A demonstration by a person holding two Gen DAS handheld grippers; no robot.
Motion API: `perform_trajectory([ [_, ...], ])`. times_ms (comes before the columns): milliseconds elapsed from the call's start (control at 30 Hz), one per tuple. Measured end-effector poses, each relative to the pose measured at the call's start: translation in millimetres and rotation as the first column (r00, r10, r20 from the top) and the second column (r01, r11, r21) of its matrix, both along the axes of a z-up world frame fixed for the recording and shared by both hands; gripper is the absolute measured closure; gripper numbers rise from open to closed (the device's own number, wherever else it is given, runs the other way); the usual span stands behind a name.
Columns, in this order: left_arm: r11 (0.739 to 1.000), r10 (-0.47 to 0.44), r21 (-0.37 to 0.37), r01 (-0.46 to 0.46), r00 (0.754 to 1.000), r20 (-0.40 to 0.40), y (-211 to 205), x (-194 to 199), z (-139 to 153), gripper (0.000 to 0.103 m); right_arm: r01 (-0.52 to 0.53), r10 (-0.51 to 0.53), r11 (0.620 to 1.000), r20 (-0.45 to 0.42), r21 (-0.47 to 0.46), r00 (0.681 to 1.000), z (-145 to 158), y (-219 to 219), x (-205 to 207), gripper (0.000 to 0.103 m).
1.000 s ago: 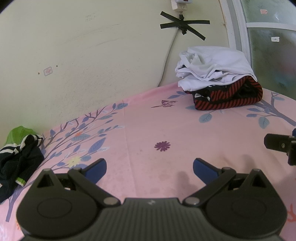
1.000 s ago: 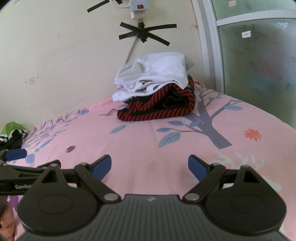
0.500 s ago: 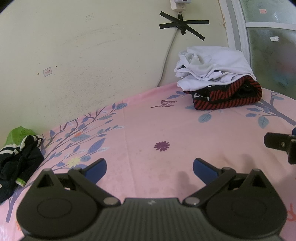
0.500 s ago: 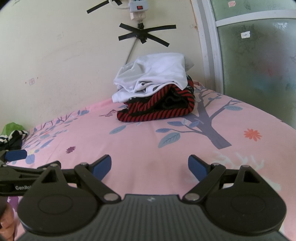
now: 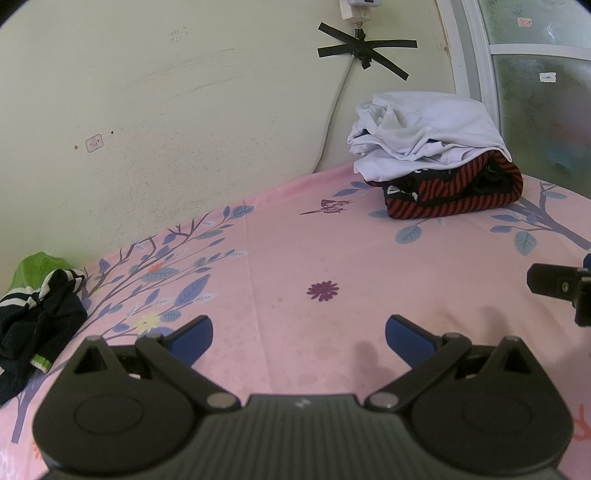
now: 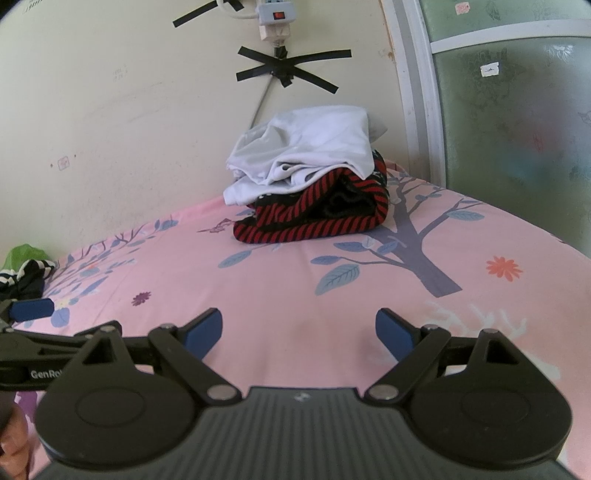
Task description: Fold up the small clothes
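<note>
A stack of folded clothes stands at the far side of the pink bed: a white garment [image 5: 424, 129] [image 6: 306, 147] on top of a red-and-black striped one [image 5: 454, 195] [image 6: 314, 221]. A crumpled dark garment with white and green stripes [image 5: 33, 321] [image 6: 22, 280] lies at the left edge. My left gripper [image 5: 299, 339] is open and empty above the sheet. My right gripper [image 6: 299, 330] is open and empty, and part of it shows at the right of the left wrist view [image 5: 557, 284].
The pink sheet with tree and flower prints [image 5: 332, 258] [image 6: 258, 280] covers the bed. A cream wall with a taped cable [image 5: 362, 55] and a power strip [image 6: 275, 18] stands behind. A frosted glass door [image 6: 517, 110] is at the right. A green cloth [image 5: 37, 266] lies by the dark garment.
</note>
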State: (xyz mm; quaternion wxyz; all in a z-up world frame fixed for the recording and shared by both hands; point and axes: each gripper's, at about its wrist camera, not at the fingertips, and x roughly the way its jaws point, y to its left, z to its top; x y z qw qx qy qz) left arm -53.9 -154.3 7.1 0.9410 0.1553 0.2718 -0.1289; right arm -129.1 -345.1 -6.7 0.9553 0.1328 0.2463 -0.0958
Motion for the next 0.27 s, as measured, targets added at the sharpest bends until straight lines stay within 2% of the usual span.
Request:
perform_trajectory([
  [267,1.000,-0.019,-0.009,0.019,1.000,-0.003,0.6,-1.4,-0.8,0.000,0.000,0.000,1.000,0.000,0.000,1.000,0.1,0.1,-0.1,0.020],
])
